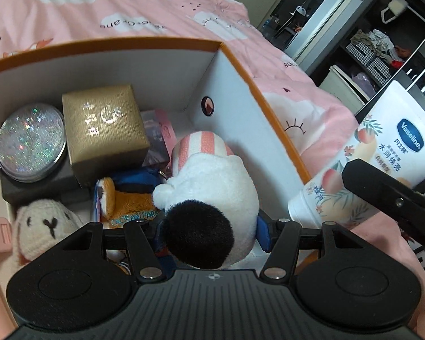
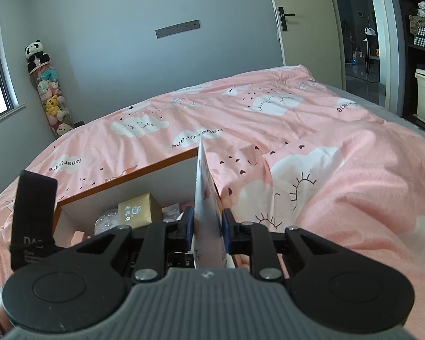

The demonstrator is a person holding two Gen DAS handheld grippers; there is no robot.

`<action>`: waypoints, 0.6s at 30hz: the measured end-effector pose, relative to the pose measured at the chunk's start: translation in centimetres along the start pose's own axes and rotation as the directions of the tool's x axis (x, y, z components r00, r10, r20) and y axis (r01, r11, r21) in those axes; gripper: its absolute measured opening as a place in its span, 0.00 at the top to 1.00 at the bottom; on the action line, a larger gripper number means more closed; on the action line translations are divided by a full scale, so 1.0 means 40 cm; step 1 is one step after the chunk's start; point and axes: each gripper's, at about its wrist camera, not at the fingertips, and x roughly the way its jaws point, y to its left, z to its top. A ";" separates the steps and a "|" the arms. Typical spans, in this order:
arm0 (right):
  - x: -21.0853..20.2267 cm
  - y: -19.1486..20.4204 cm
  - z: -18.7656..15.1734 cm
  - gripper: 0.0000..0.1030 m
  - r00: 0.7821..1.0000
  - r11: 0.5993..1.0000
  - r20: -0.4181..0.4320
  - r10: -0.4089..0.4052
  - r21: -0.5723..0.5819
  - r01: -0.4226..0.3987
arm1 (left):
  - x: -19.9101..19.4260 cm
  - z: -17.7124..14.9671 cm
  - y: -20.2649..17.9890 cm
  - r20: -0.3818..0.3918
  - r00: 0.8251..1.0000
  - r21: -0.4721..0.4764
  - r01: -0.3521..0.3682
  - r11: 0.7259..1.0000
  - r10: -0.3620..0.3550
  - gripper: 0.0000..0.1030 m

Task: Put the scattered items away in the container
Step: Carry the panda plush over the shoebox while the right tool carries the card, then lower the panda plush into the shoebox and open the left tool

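A pink cloud-print bed (image 2: 269, 119) is filling the grey-walled room, bearing the orange-rimmed box (image 1: 240, 65), where the left gripper (image 1: 209, 235) is pinching a plush toy (image 1: 212, 198) and the right gripper (image 2: 206, 226) is squeezing a lotion tube (image 2: 205, 198) just beside its rim.

The white lotion tube (image 1: 382, 153) bears the brand "Vaseline" in a blue badge, with Chinese characters under it. The orange plush (image 1: 130, 201) in the box reads "OCEAN PARK". The pink duvet (image 2: 269, 130) carries "paper crane" printed several times, upside down here.
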 end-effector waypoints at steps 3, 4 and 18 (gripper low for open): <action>0.008 -0.001 0.000 0.78 1.000 1.000 -0.006 0.001 -0.003 -0.001 | 0.001 -0.002 0.002 -0.008 1.000 0.018 0.006 1.000 -0.006 0.29; 0.010 -0.002 0.000 0.78 1.000 1.000 -0.008 0.000 -0.002 0.000 | 0.003 -0.002 0.002 -0.015 1.000 0.022 0.010 1.000 -0.010 0.29; 0.027 0.011 0.014 0.78 1.000 1.000 -0.013 0.001 -0.028 -0.001 | -0.089 -0.015 0.015 -0.001 0.996 0.100 0.094 0.991 -0.094 0.58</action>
